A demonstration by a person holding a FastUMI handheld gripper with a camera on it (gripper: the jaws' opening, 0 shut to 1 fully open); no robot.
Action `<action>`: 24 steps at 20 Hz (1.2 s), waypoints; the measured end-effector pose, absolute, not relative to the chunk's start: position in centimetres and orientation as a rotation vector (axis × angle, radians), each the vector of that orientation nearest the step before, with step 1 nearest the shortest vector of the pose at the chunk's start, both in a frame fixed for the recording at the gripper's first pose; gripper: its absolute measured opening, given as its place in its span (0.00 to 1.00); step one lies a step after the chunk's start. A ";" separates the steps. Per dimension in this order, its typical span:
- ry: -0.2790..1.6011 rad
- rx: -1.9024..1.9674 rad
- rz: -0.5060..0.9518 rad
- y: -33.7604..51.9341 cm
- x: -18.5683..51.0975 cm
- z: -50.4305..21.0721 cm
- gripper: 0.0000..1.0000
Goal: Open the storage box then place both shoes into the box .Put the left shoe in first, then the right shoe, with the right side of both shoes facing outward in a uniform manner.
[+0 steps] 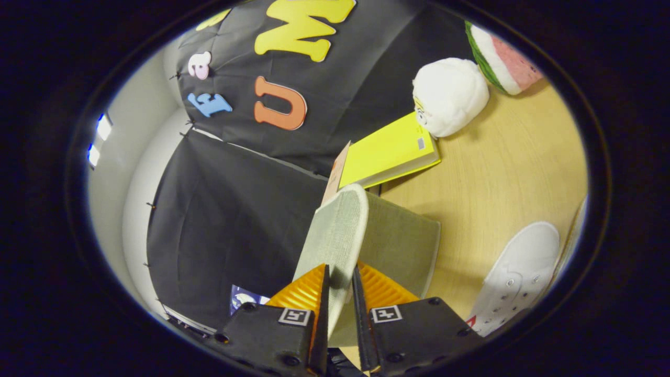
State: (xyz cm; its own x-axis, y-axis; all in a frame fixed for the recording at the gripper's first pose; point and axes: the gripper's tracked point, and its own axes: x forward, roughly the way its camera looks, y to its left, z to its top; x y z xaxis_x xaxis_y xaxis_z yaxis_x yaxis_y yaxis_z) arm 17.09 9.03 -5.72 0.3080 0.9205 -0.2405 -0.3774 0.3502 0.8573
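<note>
1. The gripper is nearly closed, and both fingers press on the edge of the lid of the storage box, one finger on each face of the panel.
2. The lid is a pale, fabric-covered panel with a rounded far corner. It stands tilted up away from the box body, running from between the fingers out beyond them.
3. The box body, in the same pale woven fabric, lies just right of the lid and touches it along the hinge side. It rests on the wooden table.
4. A white shoe with metal eyelets lies on the table to the right of the box, near the gripper and apart from the box. A small red mark shows at its near end. Which shoe of the pair it is cannot be told.
5. Beyond the box, a yellow book lies on the table, with one corner close to the top of the lid.
6. A white plush toy sits at the far corner of the book, touching it.
7. Farther right, a watermelon-slice plush rests on the table near the white toy.
8. Black cloth hangs to the left of the lid, with a pale wall beyond it.
</note>
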 end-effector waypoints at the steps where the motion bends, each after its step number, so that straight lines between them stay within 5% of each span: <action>1: 0.841 0.783 0.981 9.0 17.0 -5.2 0.25; 4: 0.827 0.754 0.958 9.1 16.7 -3.5 0.12; 8: 0.781 0.719 0.950 9.6 15.6 0.0 0.08; 24: 0.643 0.535 0.873 21.5 11.3 12.9 0.14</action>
State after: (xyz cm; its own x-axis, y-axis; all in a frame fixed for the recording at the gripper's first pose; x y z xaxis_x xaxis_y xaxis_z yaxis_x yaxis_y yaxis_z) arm 11.32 21.55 12.92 0.4804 0.8274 -0.2909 -0.5232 0.5366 0.6621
